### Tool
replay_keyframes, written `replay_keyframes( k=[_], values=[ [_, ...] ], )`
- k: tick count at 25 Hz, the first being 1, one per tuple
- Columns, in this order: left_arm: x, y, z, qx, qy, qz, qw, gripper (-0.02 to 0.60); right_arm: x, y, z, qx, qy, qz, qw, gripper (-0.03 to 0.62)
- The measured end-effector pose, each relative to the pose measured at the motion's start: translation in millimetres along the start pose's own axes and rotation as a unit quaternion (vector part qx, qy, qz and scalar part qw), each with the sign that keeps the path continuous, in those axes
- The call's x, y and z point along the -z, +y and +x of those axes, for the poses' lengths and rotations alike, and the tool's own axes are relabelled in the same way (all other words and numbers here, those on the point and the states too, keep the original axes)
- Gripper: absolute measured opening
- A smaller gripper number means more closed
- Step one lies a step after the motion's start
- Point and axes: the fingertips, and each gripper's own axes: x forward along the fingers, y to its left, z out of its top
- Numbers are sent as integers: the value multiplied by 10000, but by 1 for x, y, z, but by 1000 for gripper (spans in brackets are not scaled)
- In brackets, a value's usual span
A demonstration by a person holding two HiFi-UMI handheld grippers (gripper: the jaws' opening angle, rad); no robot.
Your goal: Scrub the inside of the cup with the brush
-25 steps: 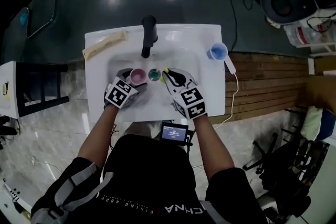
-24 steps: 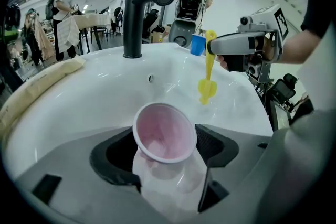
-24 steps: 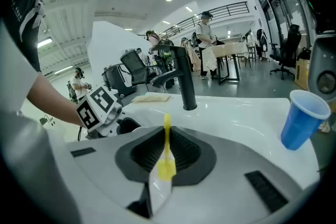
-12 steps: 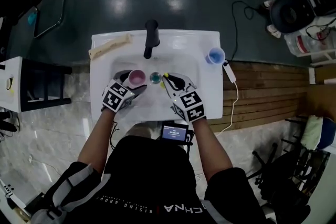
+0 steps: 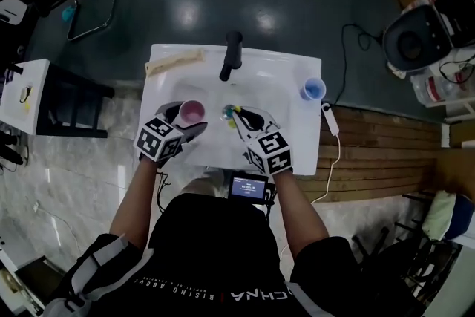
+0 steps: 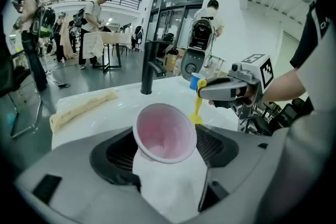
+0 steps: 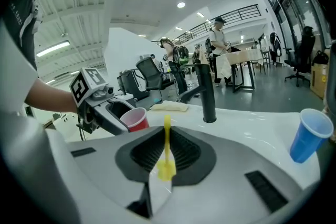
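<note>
Left gripper (image 5: 187, 121): my jaws clamp the cup (image 6: 164, 131) mid-wall.
Right gripper (image 5: 243, 119): my jaws pinch the brush (image 7: 167, 157) handle.
Handling: cup likely light, crushable.

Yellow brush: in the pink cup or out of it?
Out. The brush, held in the right gripper, stands beside the pink cup, clear of its rim; the cup's inside is empty.

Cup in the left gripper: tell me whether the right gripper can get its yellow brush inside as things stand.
Probably yes. The left gripper holds the cup with its mouth uncovered, and the right gripper holds the yellow brush close beside it over the sink, nothing between them.
</note>
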Motion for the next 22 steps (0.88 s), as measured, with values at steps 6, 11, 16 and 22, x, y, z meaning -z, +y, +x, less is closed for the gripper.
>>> replay_keyframes(
  k=[6, 11, 16, 22],
  values=[
    [22, 10, -41, -373, -44, -333, 9987, 347, -1, 17, 8, -292, 54, -109, 9995, 40],
    [45, 22, -70, -629, -195, -751, 9950, 347, -1, 30, 16, -456, 137, -176, 9987, 40],
    [67, 32, -93, -842, -267, -1067, 9904, 347, -2, 42, 26, -590, 214, -233, 9978, 40],
    [90, 41, -107, -1021, -145, -1235, 9870, 347, 2, 52, 37, -699, 313, -282, 9967, 40]
  ],
)
